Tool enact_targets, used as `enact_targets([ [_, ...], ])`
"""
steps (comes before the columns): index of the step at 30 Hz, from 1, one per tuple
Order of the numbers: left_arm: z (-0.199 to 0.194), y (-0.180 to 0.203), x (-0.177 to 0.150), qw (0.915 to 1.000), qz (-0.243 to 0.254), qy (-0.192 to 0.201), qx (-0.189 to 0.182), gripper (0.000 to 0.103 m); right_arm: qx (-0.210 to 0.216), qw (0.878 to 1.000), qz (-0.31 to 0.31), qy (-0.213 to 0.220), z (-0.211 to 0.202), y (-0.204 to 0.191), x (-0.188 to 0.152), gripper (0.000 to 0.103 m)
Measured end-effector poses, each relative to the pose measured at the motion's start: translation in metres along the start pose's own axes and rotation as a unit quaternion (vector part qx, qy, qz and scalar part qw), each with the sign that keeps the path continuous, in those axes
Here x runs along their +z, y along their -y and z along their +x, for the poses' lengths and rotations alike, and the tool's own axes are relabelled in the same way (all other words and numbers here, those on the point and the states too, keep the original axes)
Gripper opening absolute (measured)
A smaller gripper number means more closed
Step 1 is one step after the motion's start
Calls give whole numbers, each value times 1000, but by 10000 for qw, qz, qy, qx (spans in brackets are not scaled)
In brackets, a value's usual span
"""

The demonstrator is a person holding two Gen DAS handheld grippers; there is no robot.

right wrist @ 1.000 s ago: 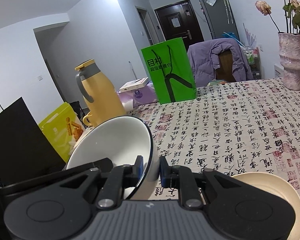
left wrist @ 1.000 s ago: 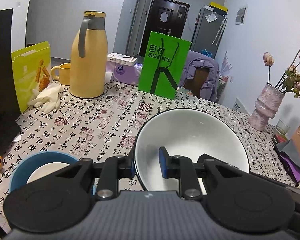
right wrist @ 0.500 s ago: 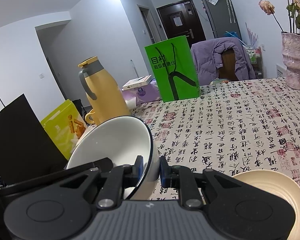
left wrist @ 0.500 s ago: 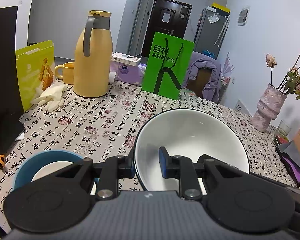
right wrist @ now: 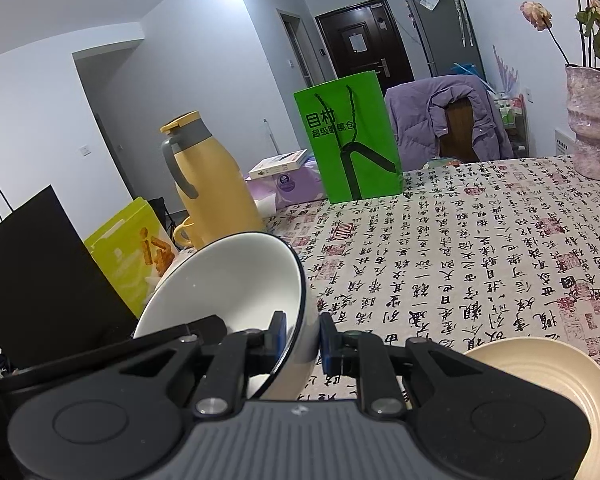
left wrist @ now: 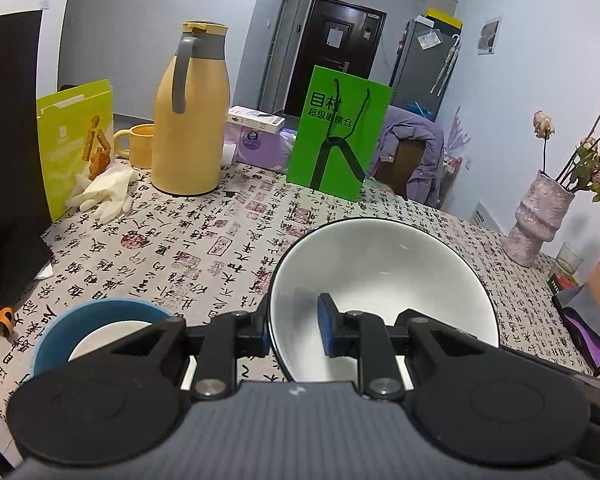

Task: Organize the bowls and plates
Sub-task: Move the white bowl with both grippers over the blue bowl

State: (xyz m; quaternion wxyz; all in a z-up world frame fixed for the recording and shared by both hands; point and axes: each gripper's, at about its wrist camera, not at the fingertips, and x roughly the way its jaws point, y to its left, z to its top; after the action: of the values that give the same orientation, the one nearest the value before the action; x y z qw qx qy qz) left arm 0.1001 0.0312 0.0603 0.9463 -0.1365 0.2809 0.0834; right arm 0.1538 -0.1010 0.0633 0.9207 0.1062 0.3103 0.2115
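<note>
Both grippers hold one white bowl with a thin dark rim (left wrist: 380, 276). My left gripper (left wrist: 294, 330) is shut on its near-left rim, one blue pad inside and one outside. In the right wrist view the same bowl (right wrist: 228, 280) tilts to the left, and my right gripper (right wrist: 302, 334) is shut on its rim. A blue bowl with a white inside (left wrist: 100, 332) sits on the table just left of the left gripper. A cream ribbed dish (right wrist: 540, 380) lies low on the right, partly hidden by the right gripper's body.
The tablecloth (left wrist: 204, 248) has printed calligraphy. At the back stand a yellow thermos (left wrist: 192, 120), a yellow mug (left wrist: 136, 144), a green paper bag (left wrist: 336, 132) and a pink vase (left wrist: 540, 220). A black bag (left wrist: 8, 140), a lime bag and white gloves (left wrist: 104, 196) line the left side.
Both grippers stay shut on the white bowl. The left wrist view has drifted slightly; otherwise nothing has moved.
</note>
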Motion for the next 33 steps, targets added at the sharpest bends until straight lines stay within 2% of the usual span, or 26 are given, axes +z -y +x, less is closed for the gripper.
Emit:
enact_targets([
  [9,-4,-4,-1,10000,-52,16,72,22,82,10000,-35,-40,7,-9,-2,17],
  [33,-13,-42,-3,9993,-294,46,214,22,274,9992,-208,-193,20,-40,-15,17],
])
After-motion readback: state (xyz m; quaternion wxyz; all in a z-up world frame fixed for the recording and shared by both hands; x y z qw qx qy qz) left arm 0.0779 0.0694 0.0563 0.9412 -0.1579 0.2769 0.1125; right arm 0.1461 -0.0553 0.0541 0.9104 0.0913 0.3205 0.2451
